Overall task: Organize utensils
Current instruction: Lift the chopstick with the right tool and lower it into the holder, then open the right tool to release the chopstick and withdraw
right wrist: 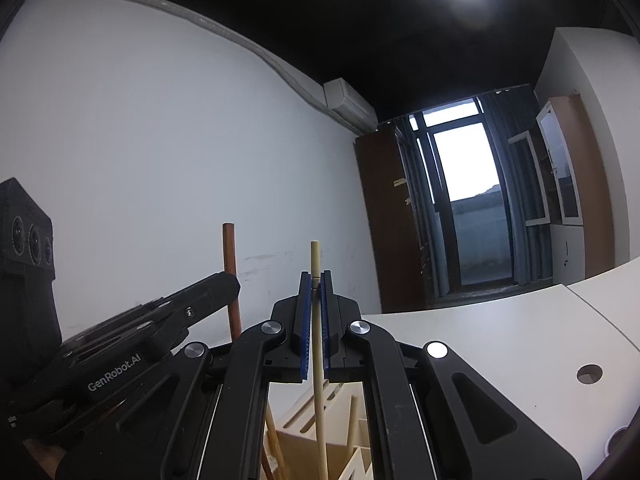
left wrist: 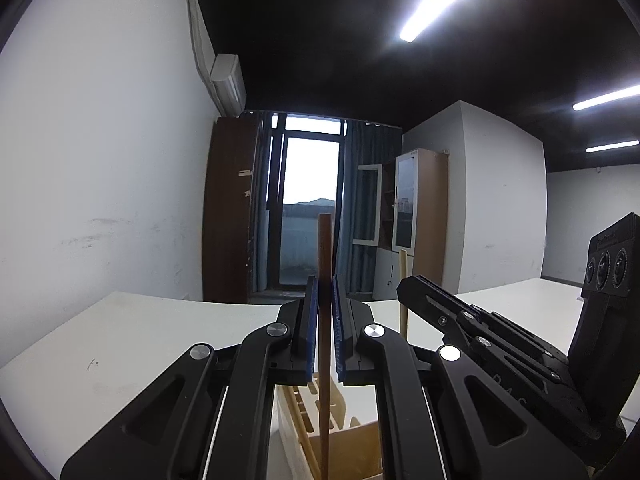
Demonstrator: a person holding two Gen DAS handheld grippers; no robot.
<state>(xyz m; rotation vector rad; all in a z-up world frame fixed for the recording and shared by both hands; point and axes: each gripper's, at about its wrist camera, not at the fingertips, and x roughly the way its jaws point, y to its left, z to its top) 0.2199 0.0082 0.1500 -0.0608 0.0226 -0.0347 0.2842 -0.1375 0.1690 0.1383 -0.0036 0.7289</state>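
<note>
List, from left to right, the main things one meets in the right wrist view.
left gripper → dark brown stick → pale stick held in the right gripper → window → round hole in the white table

Matt dark wooden stick (left wrist: 324,320); pale wooden holder (left wrist: 340,436).

Left gripper (left wrist: 325,292) black, pads blue, ribbed. Right gripper (right wrist: 315,286) black, same blue pads. Dark reddish-brown stick (left wrist: 324,248). Pale cream stick (right wrist: 316,264). Slotted holder (left wrist: 304,428) light tan wood. Table (left wrist: 140,344) plain white.
</note>
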